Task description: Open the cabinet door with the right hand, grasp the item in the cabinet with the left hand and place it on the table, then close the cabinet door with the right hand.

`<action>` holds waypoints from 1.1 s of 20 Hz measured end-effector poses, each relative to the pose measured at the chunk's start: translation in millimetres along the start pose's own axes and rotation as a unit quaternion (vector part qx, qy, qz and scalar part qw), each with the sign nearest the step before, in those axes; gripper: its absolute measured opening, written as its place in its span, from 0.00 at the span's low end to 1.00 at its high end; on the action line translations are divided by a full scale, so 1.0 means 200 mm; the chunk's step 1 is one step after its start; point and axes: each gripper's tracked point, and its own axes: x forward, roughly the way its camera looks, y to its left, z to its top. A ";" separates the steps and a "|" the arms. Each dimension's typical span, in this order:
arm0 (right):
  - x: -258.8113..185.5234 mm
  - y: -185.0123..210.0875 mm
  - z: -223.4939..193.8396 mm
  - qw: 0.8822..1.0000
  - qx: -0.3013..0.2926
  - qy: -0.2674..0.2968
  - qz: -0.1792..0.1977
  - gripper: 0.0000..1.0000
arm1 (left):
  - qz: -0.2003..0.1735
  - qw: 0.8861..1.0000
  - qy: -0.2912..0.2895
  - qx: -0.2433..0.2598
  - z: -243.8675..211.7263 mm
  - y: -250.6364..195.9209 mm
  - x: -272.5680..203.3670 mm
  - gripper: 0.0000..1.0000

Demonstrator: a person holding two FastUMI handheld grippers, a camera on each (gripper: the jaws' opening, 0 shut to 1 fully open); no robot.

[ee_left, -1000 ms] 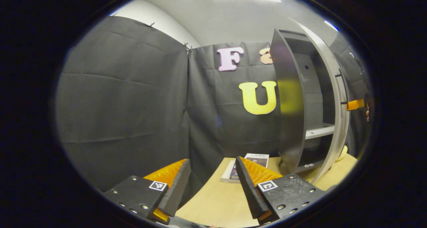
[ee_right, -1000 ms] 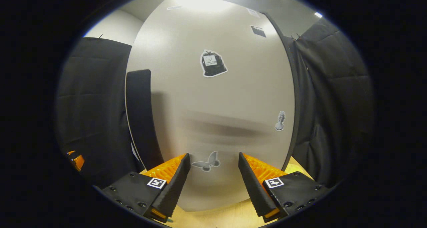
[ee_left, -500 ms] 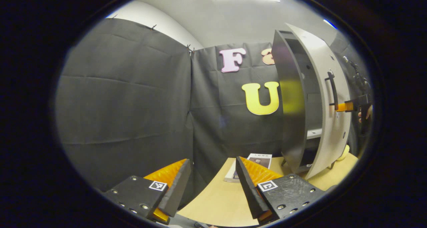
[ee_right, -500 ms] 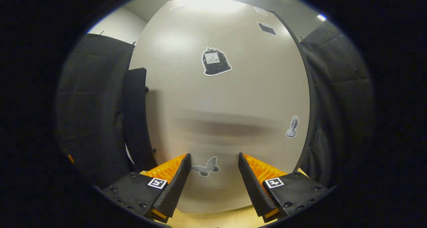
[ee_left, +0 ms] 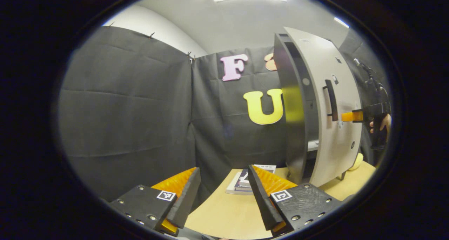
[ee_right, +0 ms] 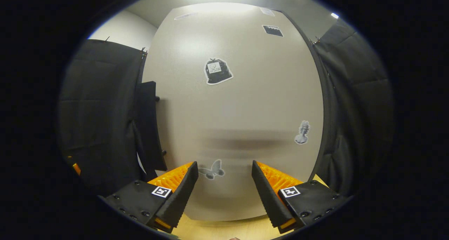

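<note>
Grey cabinet door point(ee_left: 333, 103) nearly shut, right gripper point(ee_right: 224, 184) pressing wide-open; book point(ee_left: 242, 178) lies on counter point(ee_left: 224, 212); left gripper point(ee_left: 222, 191) wide, empty.

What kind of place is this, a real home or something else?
Probably a staged recording booth, not a home: black cloth hangs as walls, and a lone cabinet stands on a wooden table beside a book.

A recording booth stood draped in black cloth point(ee_left: 126, 103), with a small cabinet point(ee_left: 317, 103) on a wooden table point(ee_left: 228, 212) under ceiling lights
</note>
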 end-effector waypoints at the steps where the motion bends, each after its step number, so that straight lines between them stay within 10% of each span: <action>1: -0.05 -0.03 0.00 1.000 -0.001 -0.001 0.000 0.97 | -0.007 1.000 -0.003 -0.001 0.01 -0.02 0.00 0.81; 22: -0.96 -0.96 0.12 0.993 -0.044 -0.050 -0.099 0.96 | -0.132 0.990 -0.046 -0.014 0.11 -0.33 0.00 0.83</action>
